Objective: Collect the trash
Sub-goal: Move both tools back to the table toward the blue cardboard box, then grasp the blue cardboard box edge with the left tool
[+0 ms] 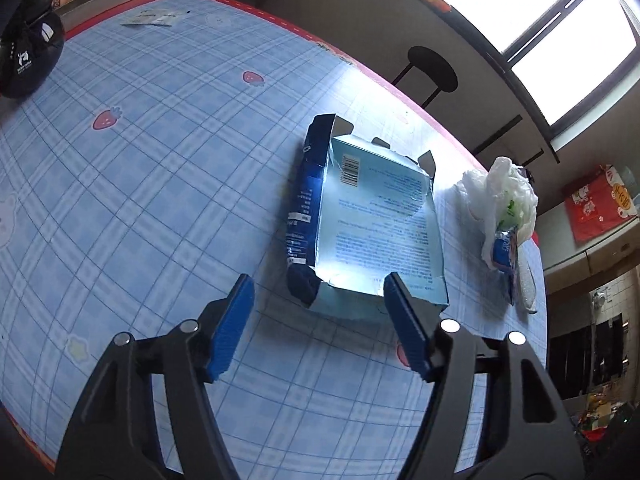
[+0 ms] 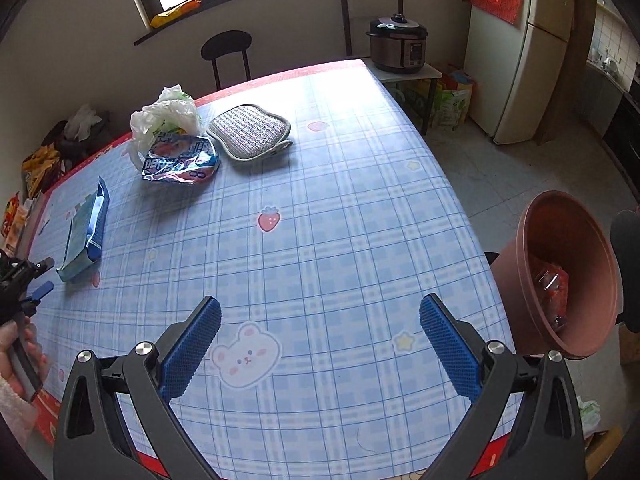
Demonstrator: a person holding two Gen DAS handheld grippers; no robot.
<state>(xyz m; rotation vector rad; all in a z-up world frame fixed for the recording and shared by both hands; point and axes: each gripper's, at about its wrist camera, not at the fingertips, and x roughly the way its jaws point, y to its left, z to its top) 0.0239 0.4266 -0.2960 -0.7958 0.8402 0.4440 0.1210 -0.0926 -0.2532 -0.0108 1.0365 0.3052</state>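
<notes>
In the centre of the left wrist view, just above the fingertips, lies the flattened blue carton (image 1: 372,216), printed side up on the checked tablecloth (image 1: 152,184), its torn end flaps sticking out. The left gripper (image 1: 318,296) stands apart with nothing between the pads; its right pad overlaps the carton's near edge in the picture, though whether it touches I cannot tell. The sensible grip is on that near edge or a raised flap: come in low, slide one pad under the cardboard and one over, then close firmly, since a flat sheet slips easily.

At the right of that view sit a crumpled white plastic bag (image 1: 500,196) and a foil snack wrapper (image 1: 504,252), both waiting.

At the right edge of the right wrist view a brown bin (image 2: 560,272) already holds some red packaging. The right gripper (image 2: 320,320) hovers wide apart and empty above the cloth.
</notes>
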